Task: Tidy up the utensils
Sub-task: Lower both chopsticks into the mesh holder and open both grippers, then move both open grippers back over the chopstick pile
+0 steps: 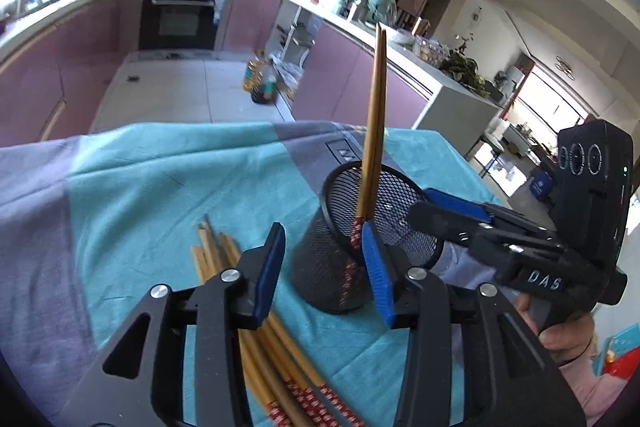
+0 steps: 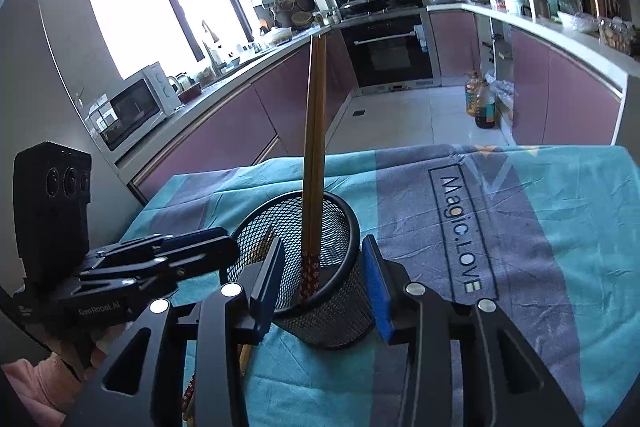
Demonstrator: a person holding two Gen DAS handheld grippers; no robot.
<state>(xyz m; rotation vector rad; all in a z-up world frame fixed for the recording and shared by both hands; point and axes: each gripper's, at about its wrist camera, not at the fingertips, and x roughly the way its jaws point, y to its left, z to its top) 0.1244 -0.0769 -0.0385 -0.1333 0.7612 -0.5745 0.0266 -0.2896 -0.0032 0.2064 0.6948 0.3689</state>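
Two chopsticks [image 2: 314, 147] stand close together in the cup [image 2: 340, 307], tips up and patterned ends down at its bottom, leaning a little off upright. The black mesh cup sits on the cloth [image 2: 560, 227] that covers your worktop, toward the middle rather than at any edge. Your right gripper [image 2: 326, 283] straddles the cup on the near side: one blue pad lies just outside the wall on the right, the other over the rim on the left, and whether either presses the mesh you cannot tell from these views; nothing is lifted. Your left gripper [image 1: 324, 267] is released, its jaws parted with only cloth and the cup's wall between them, and its right pad sits right beside the mesh where the chopsticks' patterned ends show through. Under that gripper a loose bundle of more chopsticks [image 1: 256, 339] lies flat on the cloth just beside the cup, bare ends pointing toward the far edge, patterned ends toward you. Your right hand [image 1: 560, 335] grips its handle near the worktop's right edge.
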